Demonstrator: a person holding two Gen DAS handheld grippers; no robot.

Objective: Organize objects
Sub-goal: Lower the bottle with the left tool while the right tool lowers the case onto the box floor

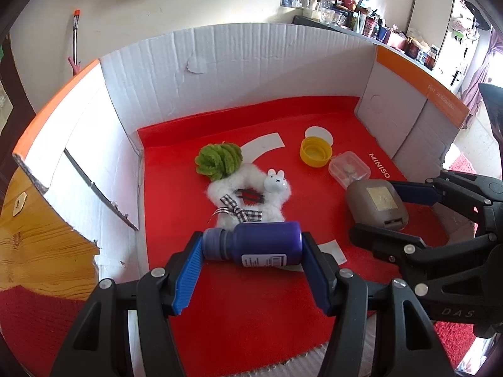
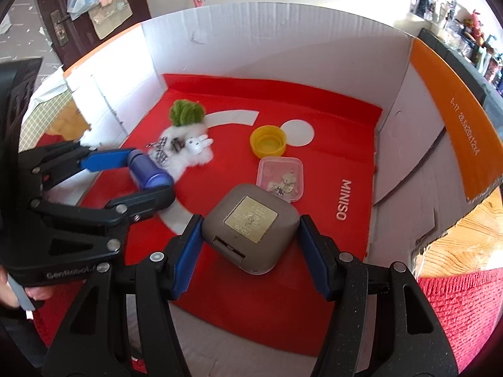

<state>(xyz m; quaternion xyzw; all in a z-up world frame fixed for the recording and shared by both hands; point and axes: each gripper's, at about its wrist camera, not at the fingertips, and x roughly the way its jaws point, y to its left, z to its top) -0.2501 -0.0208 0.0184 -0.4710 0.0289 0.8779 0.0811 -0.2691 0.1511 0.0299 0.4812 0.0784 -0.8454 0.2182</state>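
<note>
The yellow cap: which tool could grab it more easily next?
The right tool, probably: the yellow cap lies on its side of the box, just past the clear case. But both are full: the left tool holds the purple bottle.

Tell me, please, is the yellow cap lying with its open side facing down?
No, the yellow cap lies open side up on the red liner, its hollow inside showing.

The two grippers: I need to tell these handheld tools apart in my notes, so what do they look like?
Both look the same: black plastic linkage frames with silver rivets and flat, ribbed blue finger pads. The left gripper shows pale "GenRobot" lettering on its body in the right wrist view; the right gripper shows "DAS" in the left wrist view. No cables show.
</note>
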